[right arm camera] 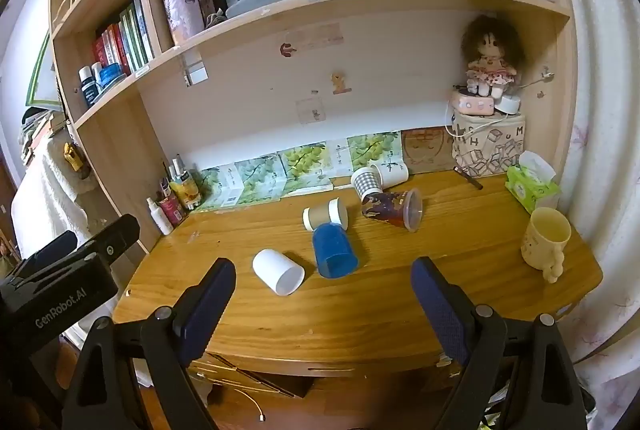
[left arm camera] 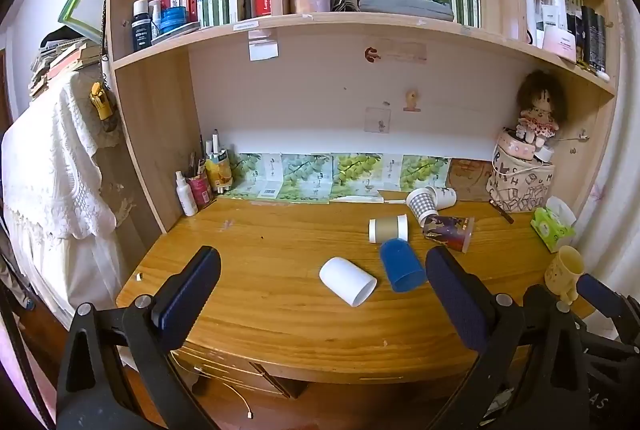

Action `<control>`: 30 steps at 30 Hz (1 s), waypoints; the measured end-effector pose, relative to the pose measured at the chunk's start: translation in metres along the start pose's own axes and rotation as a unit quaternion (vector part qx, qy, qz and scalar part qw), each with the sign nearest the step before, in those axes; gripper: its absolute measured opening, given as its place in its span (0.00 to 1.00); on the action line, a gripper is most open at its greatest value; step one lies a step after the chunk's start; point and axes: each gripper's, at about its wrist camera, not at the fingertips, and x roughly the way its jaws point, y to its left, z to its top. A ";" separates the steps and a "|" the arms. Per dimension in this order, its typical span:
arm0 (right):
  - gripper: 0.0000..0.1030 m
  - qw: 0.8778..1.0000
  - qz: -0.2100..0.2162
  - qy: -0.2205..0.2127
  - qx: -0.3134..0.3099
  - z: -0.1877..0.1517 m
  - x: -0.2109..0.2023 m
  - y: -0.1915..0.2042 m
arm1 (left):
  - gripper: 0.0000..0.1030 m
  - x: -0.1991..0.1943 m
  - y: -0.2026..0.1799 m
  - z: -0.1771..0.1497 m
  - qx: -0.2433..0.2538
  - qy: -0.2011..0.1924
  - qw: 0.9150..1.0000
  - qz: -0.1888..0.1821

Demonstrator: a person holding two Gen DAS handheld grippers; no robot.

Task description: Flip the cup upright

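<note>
Several cups lie on their sides on the wooden desk (left arm camera: 260,294): a white cup (left arm camera: 347,280) (right arm camera: 278,272), a blue cup (left arm camera: 401,265) (right arm camera: 334,250), a tan cup with white ends (left arm camera: 388,228) (right arm camera: 325,213), a dark patterned cup (left arm camera: 449,232) (right arm camera: 392,207), and a checked cup (left arm camera: 421,203) (right arm camera: 366,181) beside a white printed cup (left arm camera: 444,196) (right arm camera: 392,171). A yellow mug (left arm camera: 563,273) (right arm camera: 545,242) stands upright at the right. My left gripper (left arm camera: 324,270) is open and empty, short of the white cup. My right gripper (right arm camera: 322,280) is open and empty before the white and blue cups.
Bottles and a pen holder (left arm camera: 200,181) stand at the desk's back left. A patterned box with a doll (left arm camera: 520,181) and a green tissue pack (left arm camera: 552,226) occupy the back right. Bookshelves (left arm camera: 320,21) hang above the desk. A white cloth (left arm camera: 52,165) drapes at left.
</note>
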 end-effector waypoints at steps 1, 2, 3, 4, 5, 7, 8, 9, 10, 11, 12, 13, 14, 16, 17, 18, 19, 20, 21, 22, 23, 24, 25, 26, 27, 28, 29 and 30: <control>0.88 1.000 -0.001 -0.001 -0.001 0.000 0.000 0.000 | 0.99 0.000 0.000 0.000 -0.001 -0.002 1.000 0.000; 0.88 1.000 -0.001 -0.001 -0.001 0.000 0.000 -0.001 | 0.99 0.000 0.000 0.001 -0.001 -0.002 1.000 0.001; 0.88 1.000 -0.001 0.000 -0.001 0.000 0.000 -0.001 | 0.99 0.001 0.000 0.001 -0.001 -0.002 1.000 0.001; 0.88 1.000 -0.001 0.000 -0.001 0.000 0.001 -0.002 | 0.99 0.001 0.004 -0.002 0.000 -0.001 1.000 0.002; 0.88 1.000 0.000 0.002 0.000 0.000 0.001 -0.003 | 0.99 0.001 0.005 -0.003 0.000 -0.001 1.000 0.002; 0.88 1.000 0.002 0.003 0.002 0.000 0.000 -0.004 | 0.99 -0.001 0.005 -0.006 -0.001 -0.006 1.000 0.005; 0.88 1.000 0.003 0.004 0.003 0.000 0.000 -0.005 | 0.99 -0.001 0.006 -0.006 -0.001 -0.007 1.000 0.006; 0.88 1.000 0.004 0.004 0.004 0.000 0.004 0.004 | 0.99 -0.002 0.007 -0.007 -0.001 -0.008 1.000 0.006; 0.88 1.000 0.005 0.006 0.005 0.000 0.005 0.005 | 0.99 -0.001 0.007 -0.007 -0.002 -0.008 1.000 0.006; 0.88 1.000 0.006 0.007 0.006 0.000 0.005 0.006 | 0.99 -0.003 0.005 -0.006 0.000 -0.008 1.000 0.006; 0.88 1.000 0.006 0.008 0.008 -0.001 0.005 0.007 | 0.99 -0.004 0.002 -0.007 0.002 -0.008 1.000 0.008; 0.88 1.000 0.007 0.010 0.009 -0.001 0.004 0.008 | 0.99 -0.007 -0.001 -0.009 0.005 -0.007 1.000 0.010; 0.88 1.000 0.008 0.012 0.011 -0.002 0.004 0.008 | 0.99 -0.007 -0.003 -0.010 0.006 -0.005 1.000 0.010; 0.88 1.000 0.018 0.020 0.013 -0.006 0.005 -0.002 | 0.99 -0.009 -0.006 -0.013 0.006 0.001 1.000 0.010; 0.88 0.999 0.021 0.025 0.015 -0.006 0.006 -0.005 | 0.99 -0.009 -0.007 -0.014 0.006 0.004 1.000 0.011; 0.88 0.999 0.023 0.028 0.018 -0.006 0.006 -0.006 | 0.99 -0.010 -0.009 -0.016 0.007 0.009 1.000 0.012; 0.88 0.999 0.024 0.032 0.019 -0.008 0.006 -0.007 | 0.99 -0.010 -0.011 -0.017 0.007 0.014 1.000 0.015; 0.88 0.999 0.026 0.037 0.021 -0.009 0.007 -0.008 | 0.99 -0.009 -0.013 -0.017 0.008 0.019 1.000 0.016; 0.88 0.998 0.029 0.042 0.022 -0.010 0.007 -0.009 | 0.99 -0.010 -0.015 -0.020 0.008 0.026 0.999 0.020; 0.88 0.998 0.030 0.046 0.023 -0.011 0.007 -0.011 | 0.99 -0.009 -0.016 -0.021 0.008 0.032 0.999 0.023; 0.88 0.998 0.032 0.051 0.025 -0.012 0.008 -0.013 | 0.99 -0.008 -0.017 -0.022 0.008 0.039 0.999 0.027; 0.88 0.997 0.035 0.057 0.026 -0.013 0.009 -0.015 | 0.99 -0.007 -0.018 -0.024 0.007 0.046 0.998 0.031; 0.88 0.997 0.037 0.064 0.027 -0.014 0.010 -0.017 | 0.99 -0.006 -0.020 -0.027 0.006 0.054 0.998 0.036; 0.88 0.996 0.039 0.071 0.029 -0.016 0.011 -0.019 | 0.99 -0.005 -0.020 -0.028 0.006 0.061 0.997 0.039; 0.88 0.996 0.042 0.077 0.030 -0.018 0.013 -0.022 | 0.99 -0.004 -0.022 -0.031 0.005 0.071 0.997 0.044; 0.88 0.995 0.044 0.084 0.031 -0.020 0.014 -0.024 | 0.99 -0.004 -0.023 -0.033 0.005 0.078 0.996 0.047; 0.88 0.994 0.047 0.090 0.032 -0.020 0.015 -0.027 | 0.99 -0.003 -0.024 -0.035 0.005 0.086 0.995 0.051; 0.88 0.993 0.049 0.097 0.033 -0.023 0.016 -0.029 | 0.99 -0.002 -0.027 -0.038 0.006 0.093 0.994 0.054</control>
